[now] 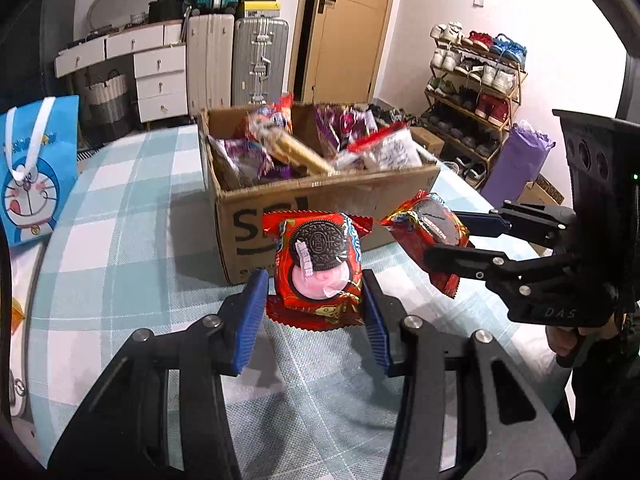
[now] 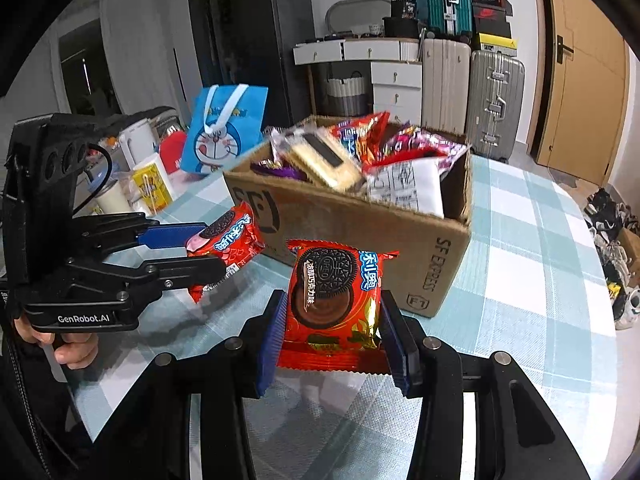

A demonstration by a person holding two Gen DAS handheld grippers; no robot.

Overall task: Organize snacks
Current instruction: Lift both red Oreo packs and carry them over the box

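Observation:
My left gripper [image 1: 316, 312] is shut on a red Oreo packet with pink cream [image 1: 320, 268], held above the checked tablecloth just in front of the cardboard box [image 1: 304, 216]. The right gripper [image 2: 332, 328] is shut on a red Oreo packet with chocolate cream [image 2: 334, 300], also lifted off the table before the box [image 2: 360, 224]. Each view shows the other gripper from the side: the right gripper [image 1: 444, 240] with its packet [image 1: 428, 240], and the left gripper [image 2: 212, 248] with its packet [image 2: 228, 240]. The box is filled with several snack packets [image 1: 312, 144].
A blue cartoon gift bag [image 1: 36, 168] stands at the table's left, with a yellow carton [image 2: 152, 188], a kettle and jars behind it. Suitcases [image 1: 260, 64], white drawers, a door and a shoe rack [image 1: 476, 80] line the room. A hand [image 2: 72, 348] grips the left tool.

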